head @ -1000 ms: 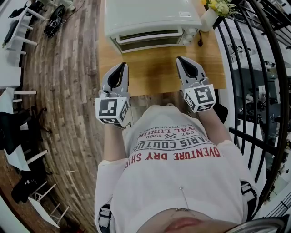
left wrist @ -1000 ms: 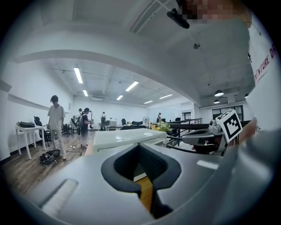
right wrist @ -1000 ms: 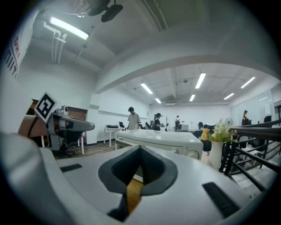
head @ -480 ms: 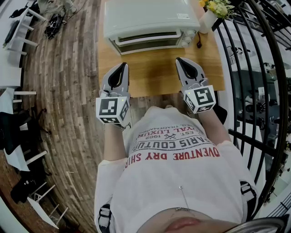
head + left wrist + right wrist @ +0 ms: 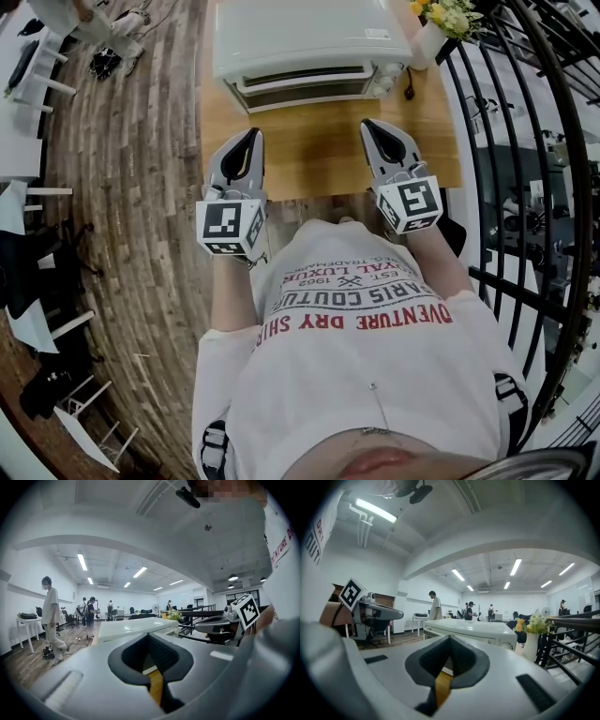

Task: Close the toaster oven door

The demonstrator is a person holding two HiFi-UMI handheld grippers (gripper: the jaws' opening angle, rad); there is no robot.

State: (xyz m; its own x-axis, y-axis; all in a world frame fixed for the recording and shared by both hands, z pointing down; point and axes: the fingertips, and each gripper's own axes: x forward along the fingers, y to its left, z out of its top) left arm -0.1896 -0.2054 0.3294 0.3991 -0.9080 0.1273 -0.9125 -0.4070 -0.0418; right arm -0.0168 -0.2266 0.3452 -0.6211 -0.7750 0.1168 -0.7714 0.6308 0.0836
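Both claws sit where they were a second ago. The left claw (image 5: pixel 251 133) and the right claw (image 5: pixel 367 123) are level with each other, short of the toaster oven (image 5: pixel 300 37), and point at its front. The one change is far left of the oven, where a person in white (image 5: pixel 50 616) has stepped onto the floor by a dark bundle of cables (image 5: pixel 103 64).

Each claw is pressed together at the tips and pinches nothing; only the wood shows through the opening behind the tips. The oven door (image 5: pixel 300 82) seems to lie up against the oven's front, though the head view does not show the seam clearly.

A bare strip of the worktop (image 5: pixel 319 150) separates the claw tips from the oven door, with nothing lying on it. The marker cubes hang past the worktop edge nearest the person. On the oven's right, a white vase of flowers (image 5: pixel 441 23) stands at the corner, and a black railing (image 5: pixel 544 141) runs close along that side. On the oven's left, the worktop edge drops to open wooden floor (image 5: pixel 131 169).

The worktop is pale wood and the oven is white. Further left of the oven stand white desks (image 5: pixel 28 103) and dark chairs (image 5: pixel 47 272). Both claw views show a long white room beyond the oven, with strip lights and several people standing.
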